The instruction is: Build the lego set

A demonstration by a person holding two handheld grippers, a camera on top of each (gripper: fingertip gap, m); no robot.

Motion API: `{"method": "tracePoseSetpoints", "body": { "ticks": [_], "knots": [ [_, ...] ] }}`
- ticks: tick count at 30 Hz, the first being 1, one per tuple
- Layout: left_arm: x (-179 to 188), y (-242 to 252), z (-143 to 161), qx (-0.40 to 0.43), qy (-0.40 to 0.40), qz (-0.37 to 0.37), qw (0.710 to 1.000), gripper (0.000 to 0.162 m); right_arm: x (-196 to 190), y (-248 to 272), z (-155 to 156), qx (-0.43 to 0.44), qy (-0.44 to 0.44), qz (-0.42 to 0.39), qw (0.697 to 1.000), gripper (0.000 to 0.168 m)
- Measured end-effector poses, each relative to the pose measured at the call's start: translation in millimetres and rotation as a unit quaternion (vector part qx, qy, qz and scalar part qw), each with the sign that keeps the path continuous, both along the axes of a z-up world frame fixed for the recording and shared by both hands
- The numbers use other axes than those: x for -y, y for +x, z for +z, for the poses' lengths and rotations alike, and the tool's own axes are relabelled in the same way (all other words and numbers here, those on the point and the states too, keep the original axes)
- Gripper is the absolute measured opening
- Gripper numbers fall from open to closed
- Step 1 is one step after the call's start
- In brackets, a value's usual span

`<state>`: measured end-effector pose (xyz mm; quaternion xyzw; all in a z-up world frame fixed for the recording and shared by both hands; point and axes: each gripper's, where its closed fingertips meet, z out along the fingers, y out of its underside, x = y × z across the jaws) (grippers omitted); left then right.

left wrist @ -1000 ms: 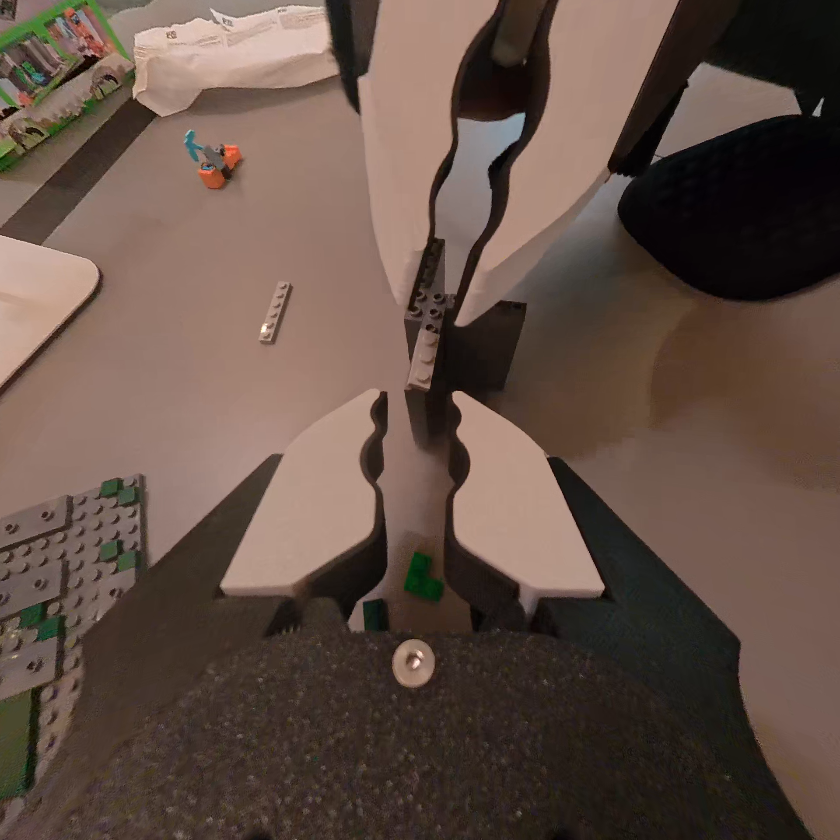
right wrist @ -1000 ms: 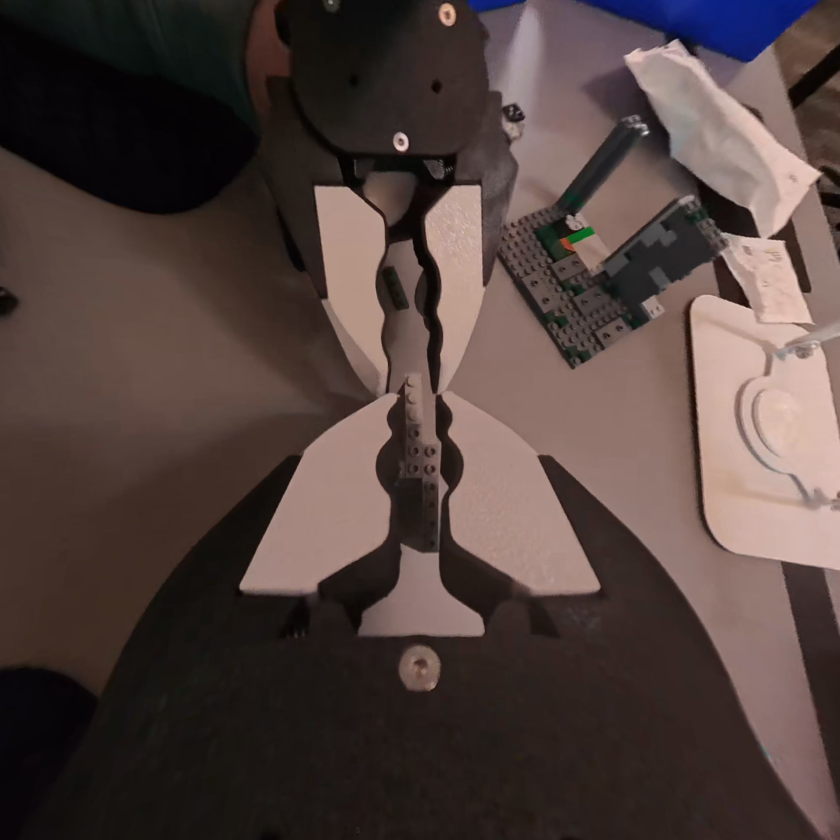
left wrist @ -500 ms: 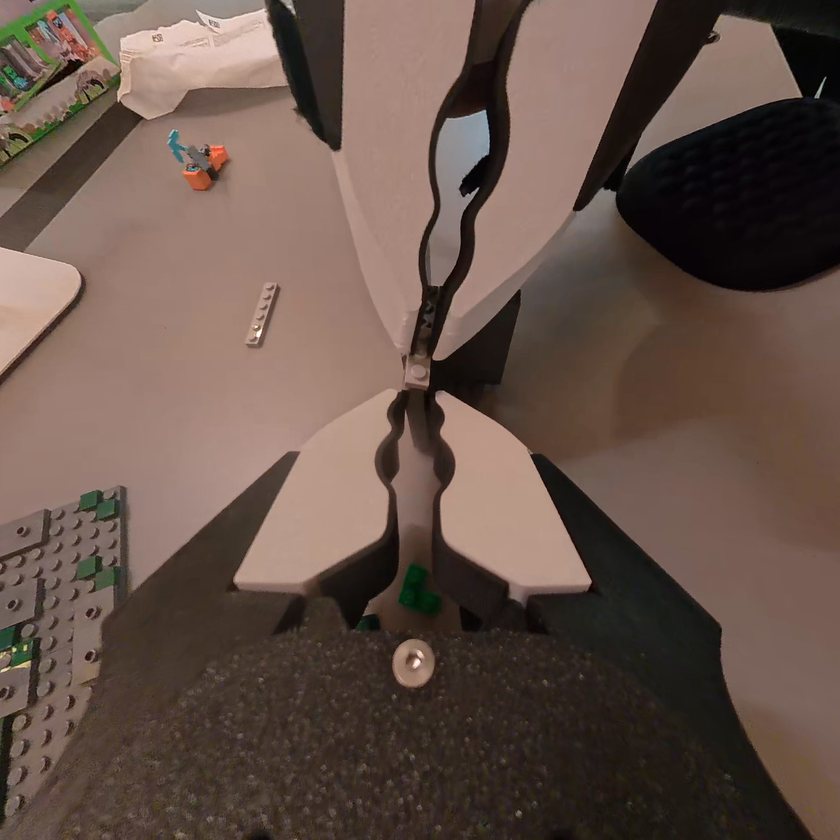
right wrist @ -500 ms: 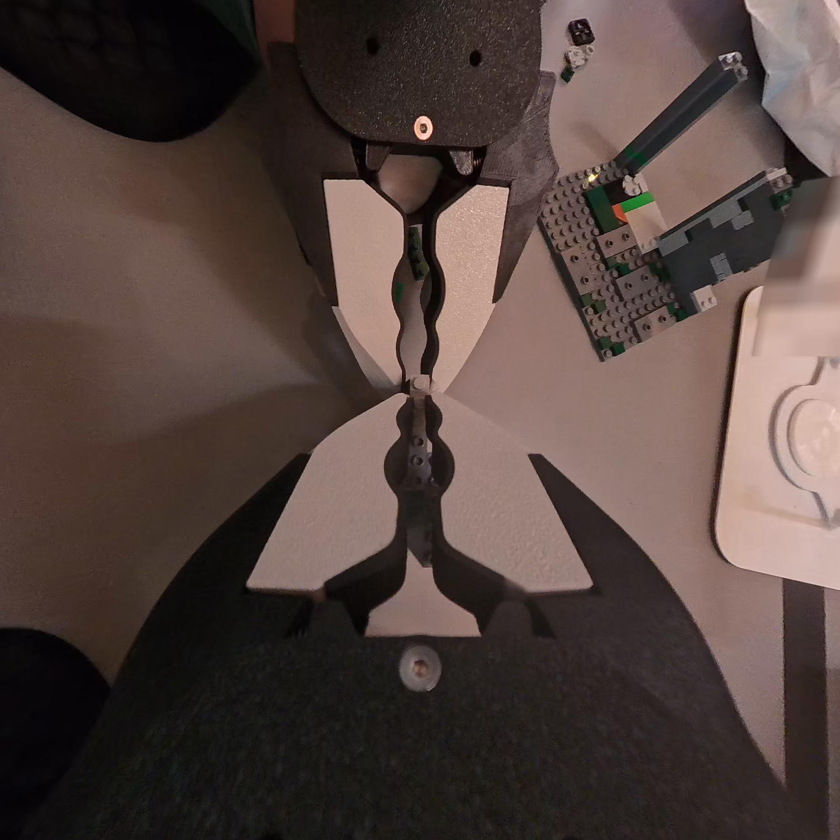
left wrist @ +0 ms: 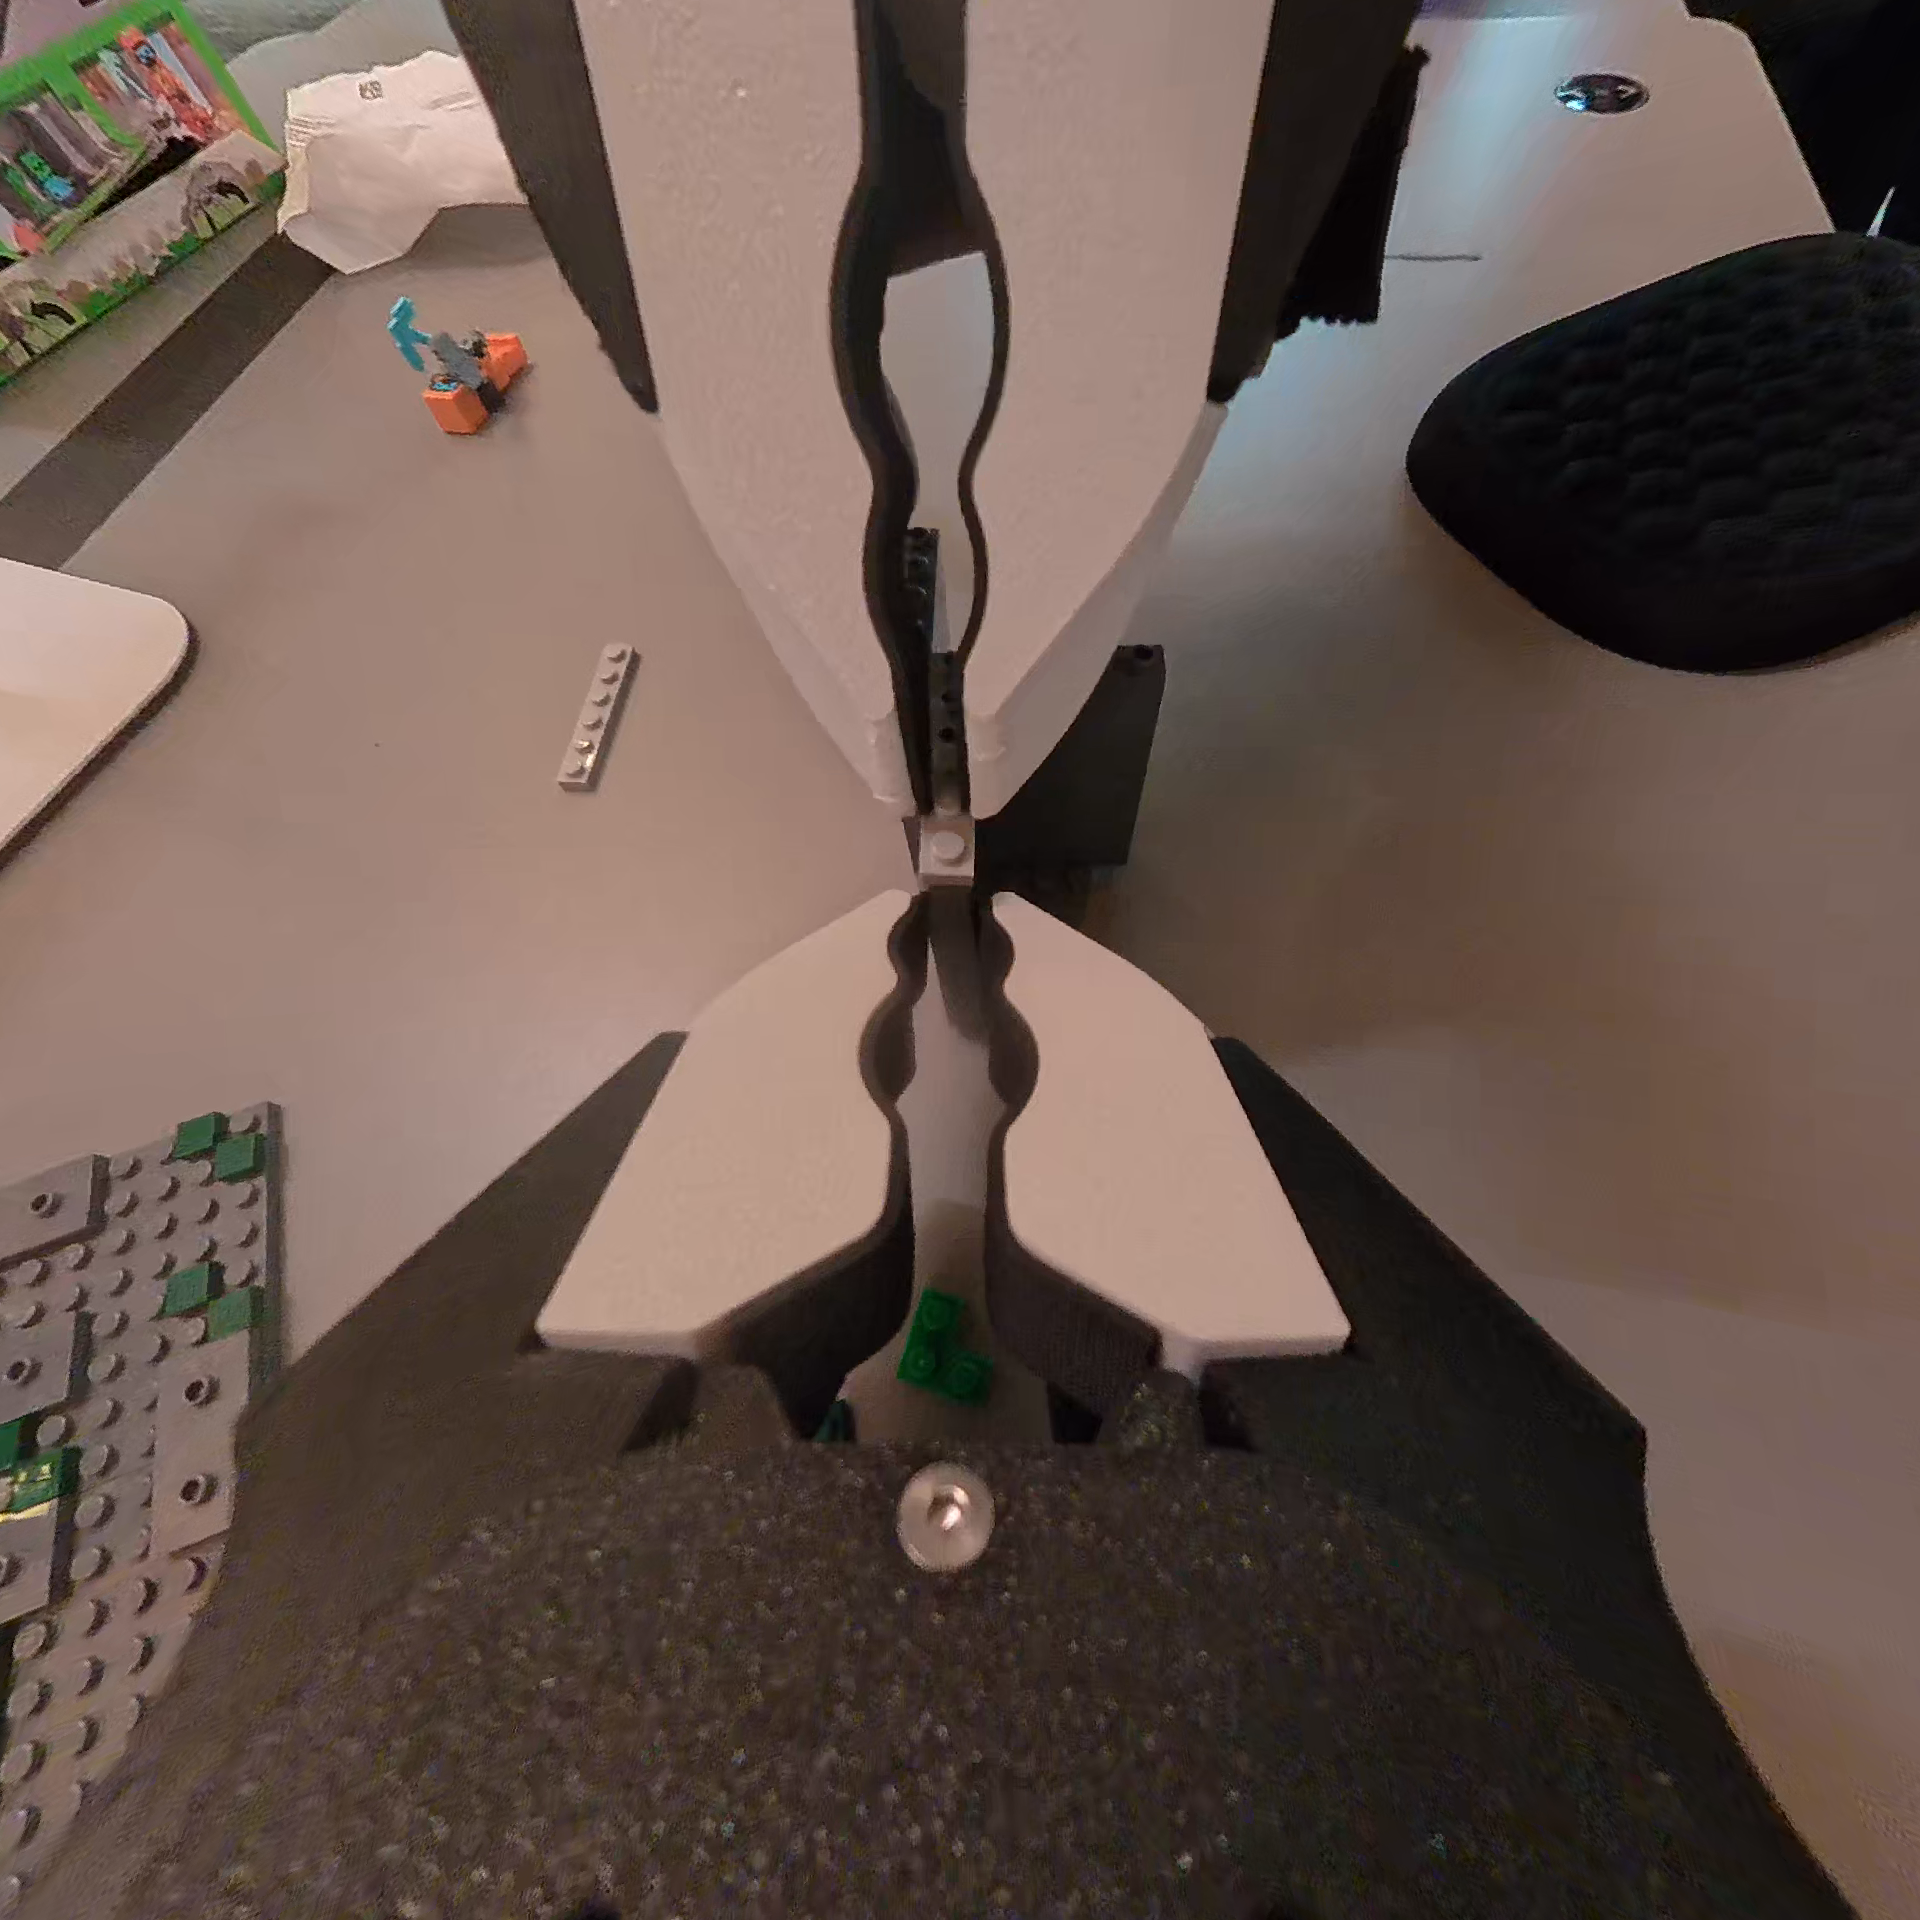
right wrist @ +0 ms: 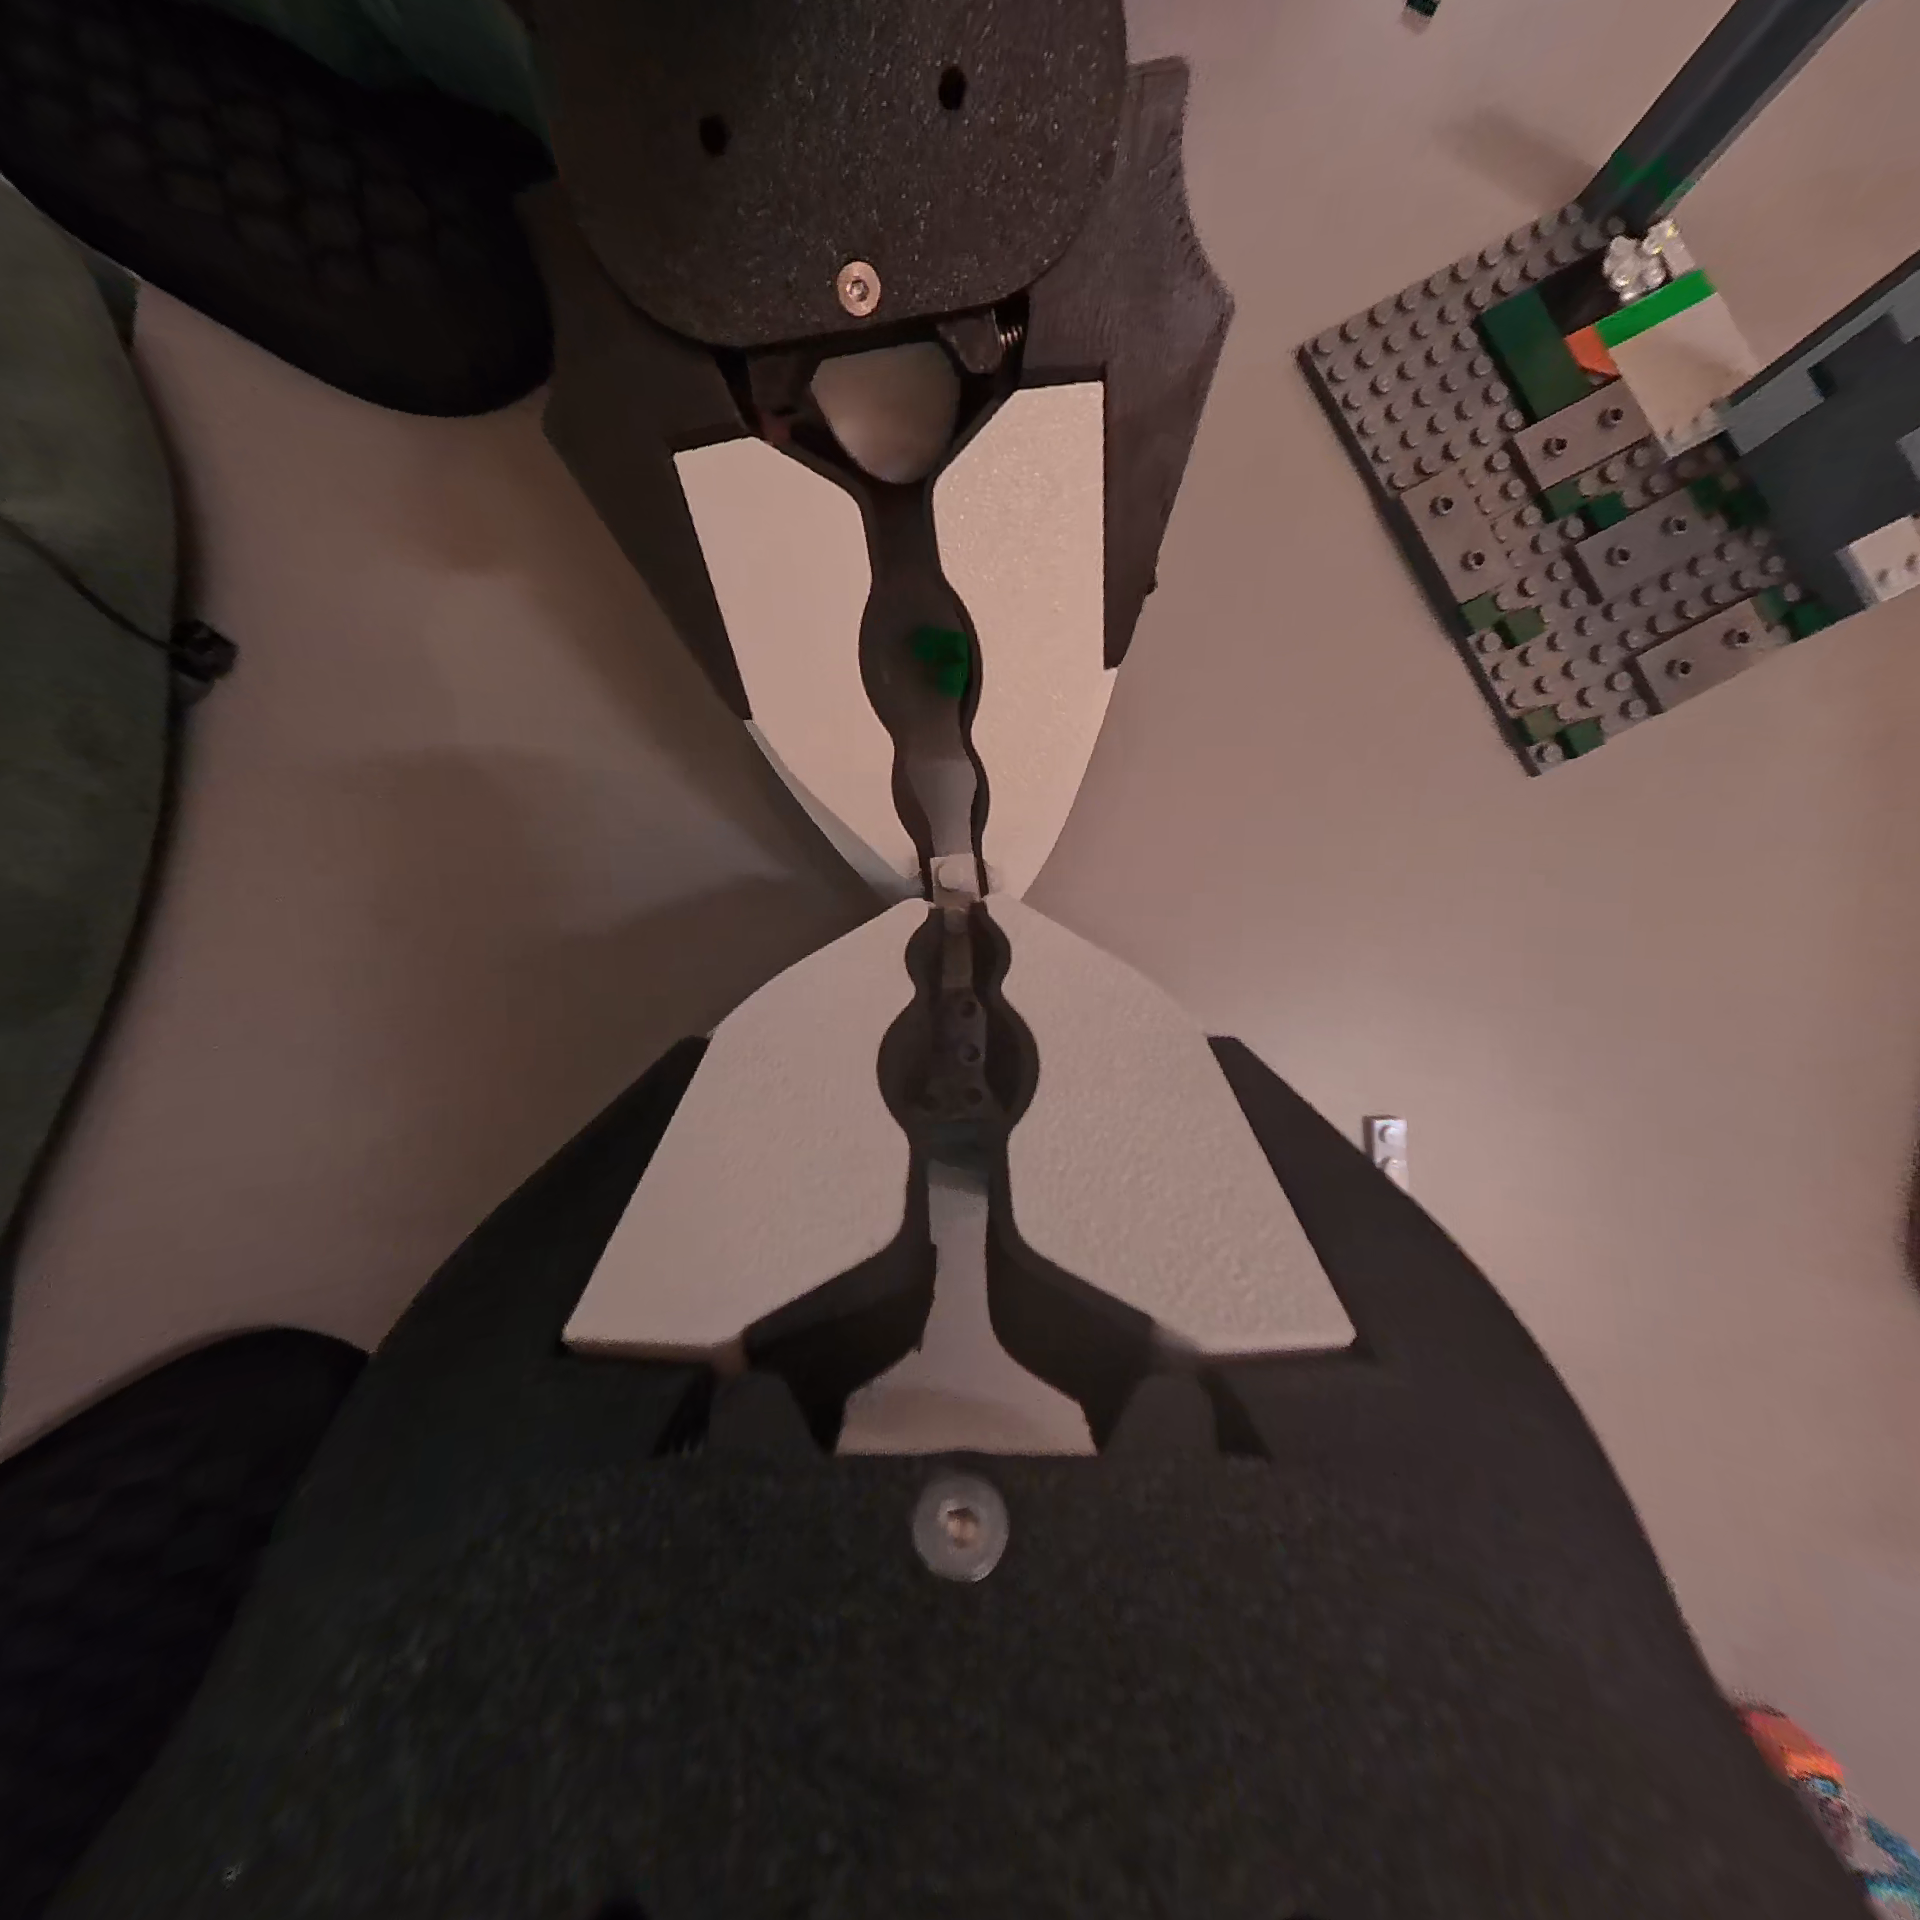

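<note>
While both jaws clench the dark strip (left wrist: 940,717), a grey plate (left wrist: 598,717) lies nearby.

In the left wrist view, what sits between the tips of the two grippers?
A small light grey one-stud LEGO piece fills the gap between the left gripper and the right gripper, joined to the dark brick strip the right one clamps.

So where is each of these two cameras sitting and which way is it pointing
Left wrist view: sits on the left gripper, looks forward along its white fingers at the right gripper opposite, over the grey table.
Right wrist view: sits on the right gripper, faces back at the left gripper, the grey studded baseplate beyond.
Shared: both grippers meeting tip to tip around the light grey stud piece on the dark brick strip.
</note>
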<state>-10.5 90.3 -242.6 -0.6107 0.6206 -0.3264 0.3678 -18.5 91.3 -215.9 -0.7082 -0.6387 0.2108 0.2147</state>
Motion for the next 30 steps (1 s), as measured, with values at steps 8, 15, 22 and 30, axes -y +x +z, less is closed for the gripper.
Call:
{"method": "tracePoseSetpoints", "body": {
  "ticks": [8,15,22,30],
  "knots": [
    [-0.3,0.1,0.2,0.003,-0.003,-0.001,1.000,0.008,-0.1,0.3,-0.6,0.020,-0.018,0.013,1.000,0.004],
    [-0.8,0.2,0.3,0.006,-0.007,0.001,1.000,0.008,-0.8,0.9,-1.4,0.057,-0.020,0.040,0.997,0.005],
    [-0.1,0.5,0.3,0.008,-0.009,-0.001,1.000,0.008,0.7,1.4,-3.7,0.076,-0.019,0.046,0.996,0.005],
    [-0.3,0.4,0.2,0.008,-0.009,-0.002,1.000,0.008,0.9,1.1,-4.3,0.072,-0.057,0.041,0.995,0.005]
  ]
}}
